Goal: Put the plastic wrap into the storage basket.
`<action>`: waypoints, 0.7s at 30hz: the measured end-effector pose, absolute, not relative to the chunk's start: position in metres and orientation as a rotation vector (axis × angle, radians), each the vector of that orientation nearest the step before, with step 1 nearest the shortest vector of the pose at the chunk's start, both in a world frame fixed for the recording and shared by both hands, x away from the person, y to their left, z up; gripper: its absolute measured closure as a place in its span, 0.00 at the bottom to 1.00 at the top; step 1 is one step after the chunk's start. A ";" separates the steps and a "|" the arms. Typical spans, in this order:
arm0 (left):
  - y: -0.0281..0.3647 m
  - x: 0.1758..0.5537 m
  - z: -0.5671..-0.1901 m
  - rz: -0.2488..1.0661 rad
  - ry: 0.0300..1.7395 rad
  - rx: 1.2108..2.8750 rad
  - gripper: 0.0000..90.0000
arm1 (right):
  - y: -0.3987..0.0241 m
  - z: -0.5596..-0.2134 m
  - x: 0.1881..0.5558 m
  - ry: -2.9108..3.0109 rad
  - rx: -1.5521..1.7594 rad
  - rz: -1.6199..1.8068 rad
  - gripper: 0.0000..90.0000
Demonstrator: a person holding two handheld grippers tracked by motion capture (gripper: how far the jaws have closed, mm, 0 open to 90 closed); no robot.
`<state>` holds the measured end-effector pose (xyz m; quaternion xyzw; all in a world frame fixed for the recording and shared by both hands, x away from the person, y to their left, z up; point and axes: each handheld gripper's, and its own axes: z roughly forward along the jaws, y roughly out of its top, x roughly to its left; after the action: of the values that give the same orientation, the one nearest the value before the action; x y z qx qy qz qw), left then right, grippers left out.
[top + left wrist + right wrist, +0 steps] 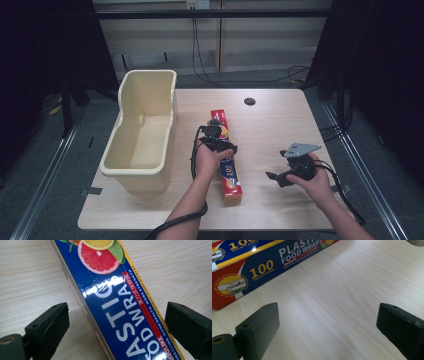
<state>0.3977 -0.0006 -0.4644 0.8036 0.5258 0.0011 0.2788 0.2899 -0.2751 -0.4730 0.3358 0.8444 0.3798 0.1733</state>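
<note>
A long box of plastic food wrap (226, 158), blue and red with fruit pictures, lies flat on the wooden table (280, 120), running from the middle toward the front edge. My left gripper (216, 136) hovers over the box's middle. Its jaws stand open, one on each side of the box (117, 302), not touching it. My right gripper (280, 175) is held to the right of the box, open over bare wood with nothing between its jaws. The box's near end (249, 272) lies ahead and left of the right gripper (329, 327).
A tall cream plastic bin (142, 130) stands at the table's left side, with nothing inside that I can see. A small dark grommet hole (249, 101) sits near the far edge. Cables trail on the floor behind and to the right.
</note>
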 end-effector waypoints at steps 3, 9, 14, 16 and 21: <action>-0.003 0.398 -0.466 0.007 1.385 2.177 0.08 | -0.275 -0.473 0.290 2.398 0.951 1.078 0.05; -0.006 0.398 -0.468 -0.005 1.390 2.181 0.14 | -0.276 -0.472 0.290 2.383 0.965 1.077 0.05; -0.006 0.399 -0.471 -0.015 1.426 2.155 0.15 | -0.275 -0.473 0.290 2.389 0.961 1.082 0.05; -0.007 0.399 -0.472 -0.006 1.434 2.150 0.14 | -0.275 -0.473 0.290 2.388 0.961 1.080 0.05; -0.010 0.400 -0.473 -0.016 1.474 2.159 0.15 | -0.277 -0.471 0.290 2.383 0.967 1.087 0.05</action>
<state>0.4001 -0.0100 -0.4727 0.7974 0.5444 -0.0061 0.2604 0.2903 -0.2771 -0.4713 0.3410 0.8405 0.3834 0.1740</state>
